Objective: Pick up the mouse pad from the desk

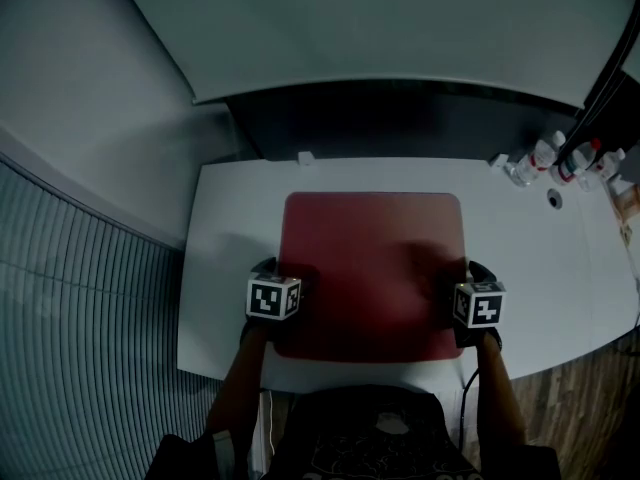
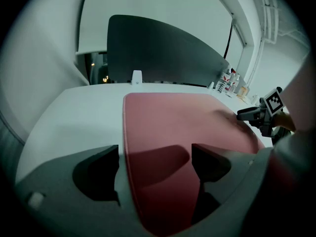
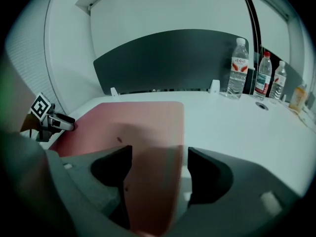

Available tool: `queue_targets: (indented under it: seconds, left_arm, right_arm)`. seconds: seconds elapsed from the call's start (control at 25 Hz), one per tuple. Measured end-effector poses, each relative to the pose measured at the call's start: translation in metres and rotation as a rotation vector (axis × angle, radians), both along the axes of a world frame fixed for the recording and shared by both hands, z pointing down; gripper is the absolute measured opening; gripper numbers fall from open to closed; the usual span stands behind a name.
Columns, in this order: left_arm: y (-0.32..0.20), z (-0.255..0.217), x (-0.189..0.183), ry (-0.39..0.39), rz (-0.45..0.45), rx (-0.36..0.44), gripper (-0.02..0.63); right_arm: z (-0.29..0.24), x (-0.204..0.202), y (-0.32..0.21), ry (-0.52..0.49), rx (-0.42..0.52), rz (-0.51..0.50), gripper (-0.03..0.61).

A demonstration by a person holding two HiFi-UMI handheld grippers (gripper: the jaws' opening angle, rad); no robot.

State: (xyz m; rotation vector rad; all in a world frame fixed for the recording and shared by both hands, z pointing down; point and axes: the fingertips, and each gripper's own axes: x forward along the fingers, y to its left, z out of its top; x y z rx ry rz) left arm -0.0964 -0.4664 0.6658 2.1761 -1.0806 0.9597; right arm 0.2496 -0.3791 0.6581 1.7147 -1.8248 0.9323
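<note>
On desk (image 1: pixel 230 228), L gripper (image 2: pixel 155 154) & R gripper (image 3: pixel 159 154) fingers splayed, straddling mouse pad (image 1: pixel 370 258) edges.

Dull-red rounded-square mouse pad (image 1: pixel 372 268), plain, no print bar a few dark specks, on matte white desk (image 1: pixel 225 258). Left gripper (image 2: pixel 154 167) and right gripper (image 3: pixel 159 168): dark grey jaws, each w/ a marker cube (image 1: pixel 273 298) in blk-and-wht square patterns. Bkgd: charcoal curved divider panel (image 1: pixel 400 118) vs pale grey-wht wall (image 1: pixel 80 68). Clear plastic water bottles (image 3: pixel 239 69) w/ red-and-wht labels. Far L, blue-grey panel w/ fine ribbed lines (image 1: pixel 80 328); lower R, brown wood-grain floor strip (image 1: pixel 580 388). Person's black shirt (image 1: pixel 370 443) w/ faint pale print.
</note>
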Motion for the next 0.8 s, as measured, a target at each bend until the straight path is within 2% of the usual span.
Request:
queue_targets:
  seconds: [0.16, 0.48, 0.8]
  left_arm:
    - [0.0000, 0.0024, 0.0009, -0.040, 0.014, -0.007, 0.446]
    - [-0.0008, 0.0045, 0.0034, -0.065, 0.024, 0.019, 0.433]
    - [0.0009, 0.0008, 0.0041, -0.071, 0.005, 0.009, 0.421]
  right_arm:
    - [0.0050, -0.0003, -0.0004, -0.001, -0.019, 0.009, 0.348]
    - [0.0031, -0.0074, -0.0061, 0.069, -0.022, -0.011, 0.348]
    - [0.0050, -0.0037, -0.0011, 0.076, -0.030, 0.022, 0.344]
